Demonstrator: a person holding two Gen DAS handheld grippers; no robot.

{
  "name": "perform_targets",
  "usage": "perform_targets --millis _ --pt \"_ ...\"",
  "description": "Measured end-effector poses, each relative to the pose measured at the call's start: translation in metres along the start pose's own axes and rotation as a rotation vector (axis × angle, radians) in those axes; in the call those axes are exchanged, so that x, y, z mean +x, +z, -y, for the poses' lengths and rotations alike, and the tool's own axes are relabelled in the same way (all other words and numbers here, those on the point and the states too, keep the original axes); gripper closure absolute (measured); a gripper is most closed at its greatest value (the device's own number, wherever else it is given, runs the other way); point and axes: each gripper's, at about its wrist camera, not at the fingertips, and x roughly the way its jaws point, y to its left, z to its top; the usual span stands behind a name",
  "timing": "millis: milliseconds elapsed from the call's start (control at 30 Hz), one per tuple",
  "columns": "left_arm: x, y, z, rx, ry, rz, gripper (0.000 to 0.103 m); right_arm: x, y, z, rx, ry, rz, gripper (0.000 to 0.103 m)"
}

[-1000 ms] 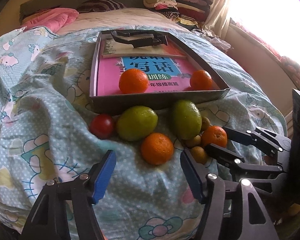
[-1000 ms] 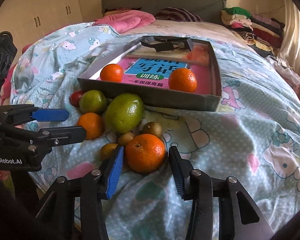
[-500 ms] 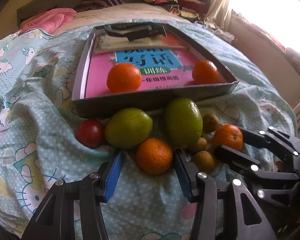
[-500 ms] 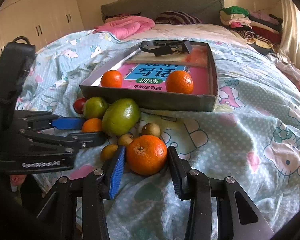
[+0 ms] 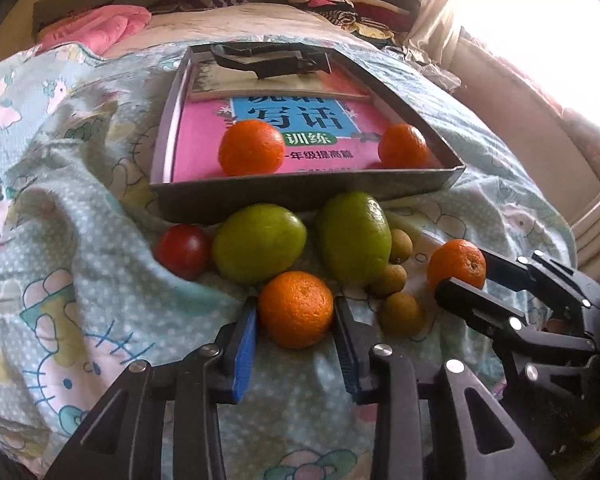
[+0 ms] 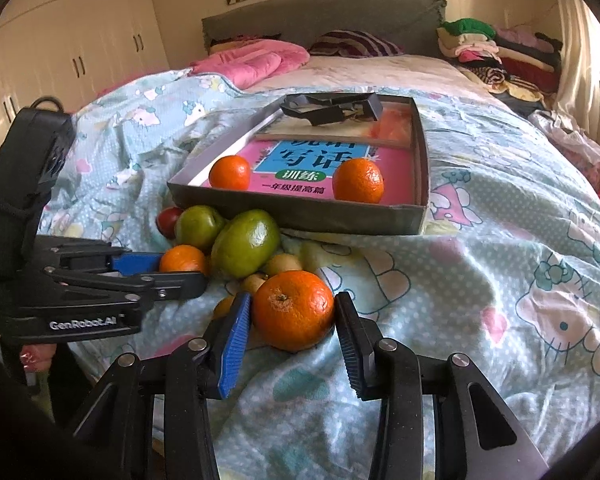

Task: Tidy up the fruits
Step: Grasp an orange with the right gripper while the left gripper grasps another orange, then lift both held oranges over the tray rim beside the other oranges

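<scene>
Fruit heap below a shallow box, one orange in each gripper

Left wrist view: left gripper [image 5: 296, 312], jaws closing, its pads flanking and apparently touching the near orange [image 5: 296, 309] at lower centre of the frame. Right gripper [image 5: 458, 280] enters from the right edge, clamped narrowly on a second orange [image 5: 457, 263]; in the right wrist view this right gripper [image 6: 294, 312] holds its orange [image 6: 294, 309] at lower centre, stem scar facing the camera.

Long axes: the larger green fruit [image 5: 354, 237] is oval, its long axis running up the frame toward the box [image 5: 300, 196]; the second green fruit [image 5: 259, 243] lies tilted, long axis rising to the right.

Counts, left wrist view: four oranges, two of them inside the box, one at left [image 5: 252, 147] and one at right [image 5: 404, 146], both resting on a pink book [image 5: 204, 148]; two green fruits; one red fruit [image 5: 184, 250] at the left end of the heap; three small brown fruits [image 5: 402, 314] between the large green fruit and the right gripper. A black object [image 5: 268, 60] lies at the box's far end. Everything rests on a patterned bedspread [image 5: 80, 280]
</scene>
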Motion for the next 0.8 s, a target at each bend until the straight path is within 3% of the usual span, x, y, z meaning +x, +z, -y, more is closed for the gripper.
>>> perform_targets --millis 367,800 --pt "-0.032 0.009 -0.007 -0.022 -0.014 0.069 0.067 -0.013 0.011 0.016 0.046 -0.019 0.051 0.059" --pt "-0.040 0.040 -0.033 -0.074 0.022 0.120 0.067 -0.004 0.049 0.007 -0.016 0.007 0.089 0.059"
